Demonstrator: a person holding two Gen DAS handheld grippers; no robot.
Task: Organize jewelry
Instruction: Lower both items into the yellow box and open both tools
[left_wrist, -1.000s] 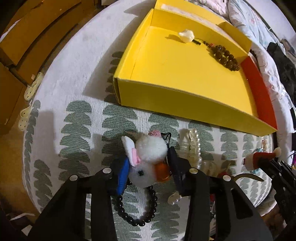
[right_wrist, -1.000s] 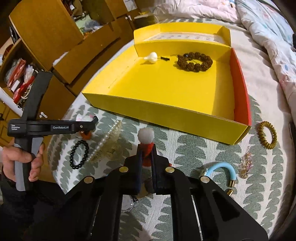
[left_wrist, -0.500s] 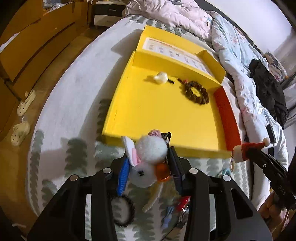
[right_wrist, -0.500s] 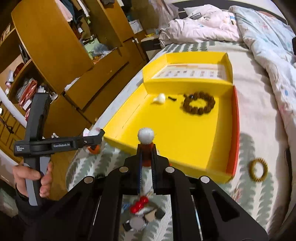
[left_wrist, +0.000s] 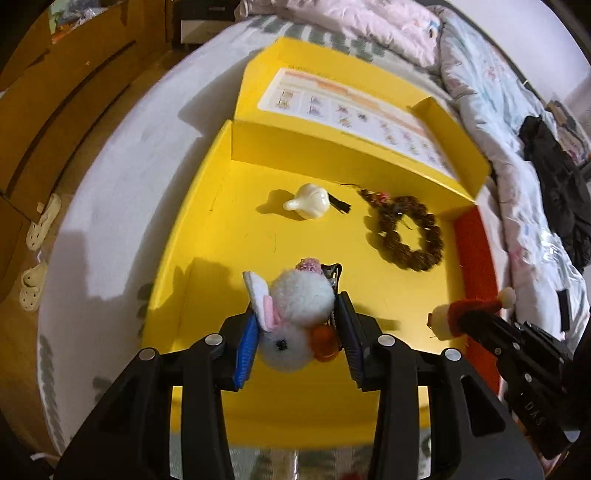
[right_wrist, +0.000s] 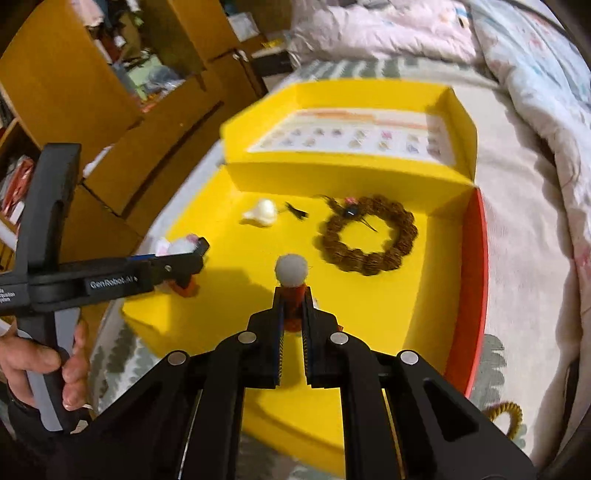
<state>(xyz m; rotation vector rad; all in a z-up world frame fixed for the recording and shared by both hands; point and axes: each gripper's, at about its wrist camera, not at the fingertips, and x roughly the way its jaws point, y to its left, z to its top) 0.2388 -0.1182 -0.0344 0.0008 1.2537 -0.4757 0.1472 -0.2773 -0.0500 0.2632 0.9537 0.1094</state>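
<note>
My left gripper is shut on a fluffy white bunny hair clip with an orange ball, held above the near part of the yellow box. My right gripper is shut on a small red Santa-hat clip with a white pompom, also over the yellow box. In the left wrist view that hat clip shows at the right. In the right wrist view the left gripper shows at the left. Inside the box lie a cream shell clip and a brown bead bracelet.
The box has a raised lid with a printed card and a red right wall. It rests on a bed cover with green leaf print. A coiled gold hair tie lies right of the box. Wooden cabinets stand left; slippers are on the floor.
Both grippers rose off the bedspread and moved forward over the yellow box, each still holding its clip. The loose jewellery on the cover has dropped out of view.
</note>
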